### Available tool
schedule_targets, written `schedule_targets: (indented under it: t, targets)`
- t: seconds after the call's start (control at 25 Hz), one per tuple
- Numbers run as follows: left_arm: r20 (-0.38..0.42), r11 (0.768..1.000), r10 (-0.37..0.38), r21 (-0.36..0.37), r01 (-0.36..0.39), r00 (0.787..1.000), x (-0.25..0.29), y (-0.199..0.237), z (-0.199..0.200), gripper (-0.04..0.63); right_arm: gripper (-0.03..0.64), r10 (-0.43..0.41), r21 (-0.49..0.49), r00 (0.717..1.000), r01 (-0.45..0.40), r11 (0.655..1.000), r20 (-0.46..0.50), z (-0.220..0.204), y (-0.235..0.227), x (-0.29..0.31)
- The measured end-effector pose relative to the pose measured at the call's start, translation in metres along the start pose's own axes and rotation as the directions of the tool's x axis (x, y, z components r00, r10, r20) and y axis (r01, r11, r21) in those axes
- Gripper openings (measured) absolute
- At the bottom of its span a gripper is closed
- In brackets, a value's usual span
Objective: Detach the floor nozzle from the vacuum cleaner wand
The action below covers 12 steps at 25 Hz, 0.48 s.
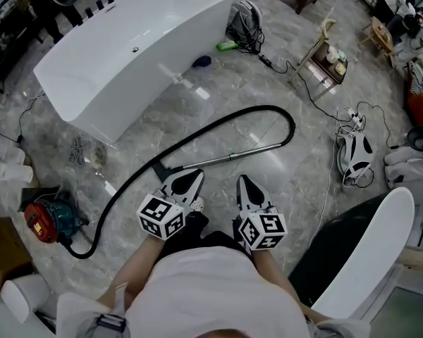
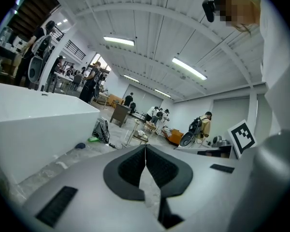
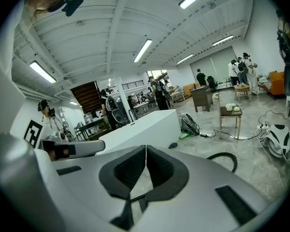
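The left hand-held gripper (image 1: 197, 174) is clenched, its jaws pressed together with nothing between them. The right hand-held gripper (image 1: 242, 180) is clenched and empty in the same way. They are side by side but apart, and both point toward 12 o'clock. Just past their tips, at 12 o'clock, the metal vacuum wand (image 1: 247, 152) lies on the marble floor (image 1: 218, 111), held by neither. The floor nozzle (image 1: 162, 169) shows only as a dark piece at the wand's lower end. It is at 10 o'clock from the left hand-held gripper and partly hidden by it. The black hose (image 1: 290, 125) loops from 1 o'clock round to the red vacuum body (image 1: 46, 220) at 9 o'clock. A white bathtub (image 1: 127, 48) stands at 11 o'clock.
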<state>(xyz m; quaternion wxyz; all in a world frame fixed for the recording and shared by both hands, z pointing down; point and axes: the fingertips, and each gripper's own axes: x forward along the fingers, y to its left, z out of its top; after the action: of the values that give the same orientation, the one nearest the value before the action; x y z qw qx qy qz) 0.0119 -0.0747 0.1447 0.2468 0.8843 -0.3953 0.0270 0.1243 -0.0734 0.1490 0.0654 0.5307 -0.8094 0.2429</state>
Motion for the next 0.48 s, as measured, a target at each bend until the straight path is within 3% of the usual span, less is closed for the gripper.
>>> schedule_targets:
  t: [0.28, 0.48]
  targets:
    - [0.011, 1.000, 0.009, 0.020, -0.010, 1.000, 0.005, 0.027, 0.013, 0.011, 0.015, 0.000, 0.004, 1.000, 0.000, 1.000, 0.027, 0.009, 0.002, 0.026]
    - [0.015, 0.999, 0.014, 0.028, -0.014, 1.000, 0.004, 0.032, 0.015, 0.011, 0.015, 0.026, -0.056, 0.999, -0.024, 0.998, 0.036, 0.014, 0.003, 0.028]
